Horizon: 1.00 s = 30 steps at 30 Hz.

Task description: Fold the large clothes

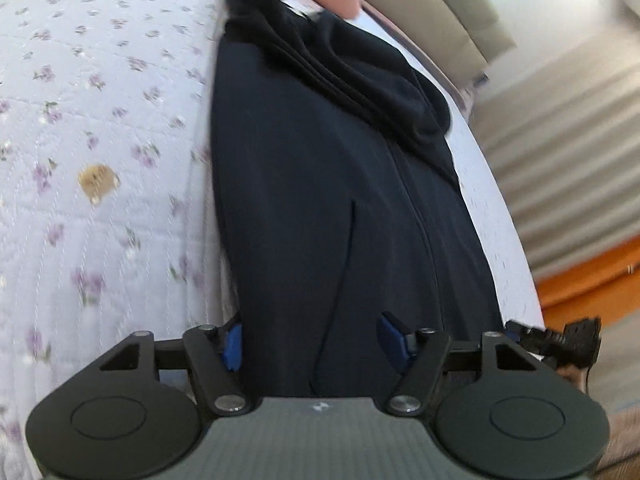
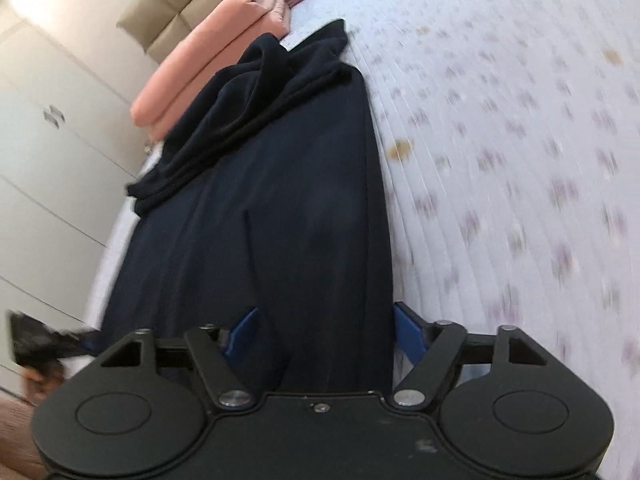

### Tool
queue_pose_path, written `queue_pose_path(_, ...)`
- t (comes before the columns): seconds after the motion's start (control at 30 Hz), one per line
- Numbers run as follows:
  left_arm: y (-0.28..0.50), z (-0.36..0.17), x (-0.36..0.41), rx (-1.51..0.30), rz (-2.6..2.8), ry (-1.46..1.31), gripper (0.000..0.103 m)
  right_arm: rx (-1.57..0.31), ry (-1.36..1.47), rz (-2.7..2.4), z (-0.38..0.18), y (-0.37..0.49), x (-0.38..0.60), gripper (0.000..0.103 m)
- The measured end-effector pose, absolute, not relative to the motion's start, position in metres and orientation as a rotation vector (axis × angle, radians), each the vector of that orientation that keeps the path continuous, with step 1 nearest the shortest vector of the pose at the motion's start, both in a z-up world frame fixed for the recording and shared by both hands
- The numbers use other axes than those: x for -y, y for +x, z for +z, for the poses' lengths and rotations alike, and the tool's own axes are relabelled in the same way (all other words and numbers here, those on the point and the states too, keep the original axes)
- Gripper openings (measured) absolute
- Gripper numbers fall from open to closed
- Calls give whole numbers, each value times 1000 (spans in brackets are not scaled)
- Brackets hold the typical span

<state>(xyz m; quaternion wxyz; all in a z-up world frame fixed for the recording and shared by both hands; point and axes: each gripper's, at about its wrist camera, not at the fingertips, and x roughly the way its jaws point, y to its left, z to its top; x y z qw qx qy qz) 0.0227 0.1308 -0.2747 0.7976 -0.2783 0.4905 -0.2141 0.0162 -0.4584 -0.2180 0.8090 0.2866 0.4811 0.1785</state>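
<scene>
- Two grippers, we see both with jaws apart: left gripper (image 1: 312, 344) and right gripper (image 2: 324, 334) each straddle the near end of the long dark navy garment (image 1: 320, 200), blue pads not pressing it.
- We see the garment stretched along the lilac floral quilted bedspread (image 1: 100, 120), far end bunched.
- Folded salmon-pink blanket (image 2: 192, 72) lies just beyond it.

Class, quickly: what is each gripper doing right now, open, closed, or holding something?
Left gripper: jaws open, astride the dark garment, not gripping it.
Right gripper: jaws open, astride the same garment, not gripping it.
</scene>
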Motion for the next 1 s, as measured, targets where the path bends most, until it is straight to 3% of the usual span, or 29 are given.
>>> queue_pose_path(0.07, 14, -278, -127, -1077, -479, -604, 61, -1047, 694, 388, -224, 1, 463, 67)
queue_pose_path(0.3, -6, -284, -126, -1121, -533, -666, 52, -1069, 812, 379, -231, -32, 456, 62)
queue_pose_path(0.33, -9, -285, -126, -1135, -549, -672, 49, -1071, 801, 366, -230, -35, 453, 49)
queue_pose_path(0.37, -10, -287, -125, -1148, -564, -673, 44, -1069, 795, 341, -228, -38, 452, 27)
queue_pose_path(0.4, -12, -288, -124, -1161, -573, -664, 38, -1059, 798, 317, -226, -42, 452, 18)
queue_pose_path(0.43, -15, -288, -122, -1168, -576, -640, 17, -1040, 810, 307, -223, -46, 453, 15)
queue_pose_path(0.53, -26, -286, -124, -1121, -535, -594, 11, -959, 829, 288, -207, -56, 454, 13)
queue_pose_path(0.77, -27, -247, -117, -933, -568, -464, 9, -859, 913, 333, -173, -44, 453, 13)
queue_pose_path(1.0, -13, -220, -103, -865, -560, -383, 9, -813, 859, 378, -142, -23, 445, 13)
